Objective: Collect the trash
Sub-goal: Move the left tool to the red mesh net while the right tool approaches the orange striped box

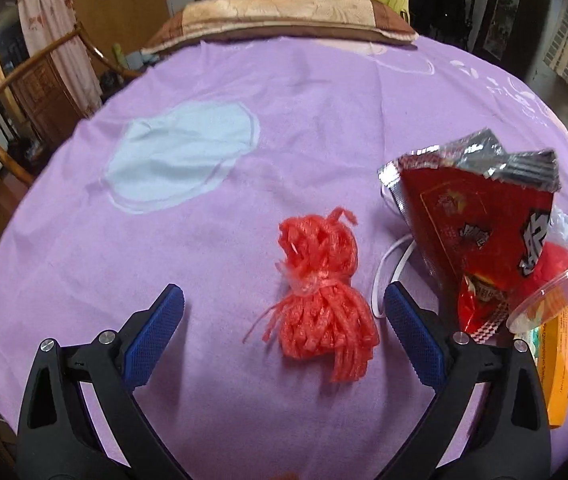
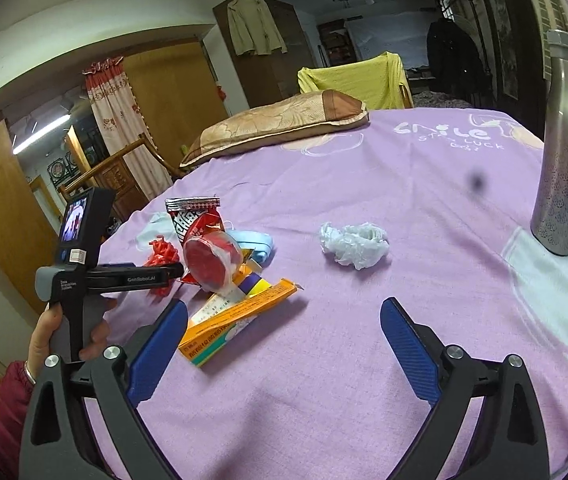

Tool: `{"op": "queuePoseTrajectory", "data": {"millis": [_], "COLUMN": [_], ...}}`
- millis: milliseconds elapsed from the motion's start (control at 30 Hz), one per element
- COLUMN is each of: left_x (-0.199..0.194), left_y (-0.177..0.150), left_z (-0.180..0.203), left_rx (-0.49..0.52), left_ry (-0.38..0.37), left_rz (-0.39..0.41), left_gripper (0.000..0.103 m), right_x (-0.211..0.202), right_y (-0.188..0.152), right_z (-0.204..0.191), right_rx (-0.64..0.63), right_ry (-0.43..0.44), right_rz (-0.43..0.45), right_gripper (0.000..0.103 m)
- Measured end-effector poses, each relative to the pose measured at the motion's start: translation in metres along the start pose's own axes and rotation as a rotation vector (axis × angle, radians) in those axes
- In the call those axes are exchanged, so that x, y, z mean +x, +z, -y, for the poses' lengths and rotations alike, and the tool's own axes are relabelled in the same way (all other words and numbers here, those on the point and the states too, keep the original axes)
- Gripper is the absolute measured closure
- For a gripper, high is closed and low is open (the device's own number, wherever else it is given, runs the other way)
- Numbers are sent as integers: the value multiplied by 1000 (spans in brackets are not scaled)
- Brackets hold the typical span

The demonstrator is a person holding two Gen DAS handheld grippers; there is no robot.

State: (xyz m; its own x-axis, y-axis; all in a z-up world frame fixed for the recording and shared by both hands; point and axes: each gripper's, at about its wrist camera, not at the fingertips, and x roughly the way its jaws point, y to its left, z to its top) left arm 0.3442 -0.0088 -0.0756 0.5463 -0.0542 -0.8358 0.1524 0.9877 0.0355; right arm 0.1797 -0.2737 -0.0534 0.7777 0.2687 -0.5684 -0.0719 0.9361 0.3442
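Glossy foil wrapper [image 1: 479, 216], matt purple cloth sheet [image 1: 284, 120], brushed-metal flask [image 2: 567, 144].

Purple-sheeted bed [image 1: 284, 128], perhaps wooden doors [image 2: 172, 88]

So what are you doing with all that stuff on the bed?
A person is picking up trash off the purple sheet with a gripper in each hand. The left gripper is open around the red netting, not squeezing it. The right gripper is open and empty, near the orange box. The snack bag, red-lidded cup and crumpled plastic lie uncollected.
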Motion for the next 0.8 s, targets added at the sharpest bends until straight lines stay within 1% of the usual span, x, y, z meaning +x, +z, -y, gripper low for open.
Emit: {"op": "queuePoseTrajectory", "data": {"millis": [33,100,200,333,533,600,667,800], "left_x": [5,5,5,6,7,7,7,7], "left_y": [0,0,0,1,0,1,1,1], "left_z": [-1,-2,1,1,0,0,0,0], "left_rx": [-4,-8,3,1,0,1,1,1], "left_ry": [-27,-37,-19,-22,-22,-22,-23,-22], "left_rz": [-36,-38,-40,-42,-43,-43,-42,-43], "left_gripper": [7,7,6,5,5,5,5,5], "right_x": [0,3,6,12,15,17,23,38], "right_y": [0,-2,-3,-3,-3,0,4,21], "right_z": [1,3,6,11,16,8,-4,-43], "right_rx": [6,25,47,81,113,79,28,-94], "right_ry": [2,13,16,9,-11,-30,-38,2], "right_rz": [-5,-25,-47,-71,-73,-70,-90,-125], "right_gripper": [7,7,7,7,7,7,7,7]}}
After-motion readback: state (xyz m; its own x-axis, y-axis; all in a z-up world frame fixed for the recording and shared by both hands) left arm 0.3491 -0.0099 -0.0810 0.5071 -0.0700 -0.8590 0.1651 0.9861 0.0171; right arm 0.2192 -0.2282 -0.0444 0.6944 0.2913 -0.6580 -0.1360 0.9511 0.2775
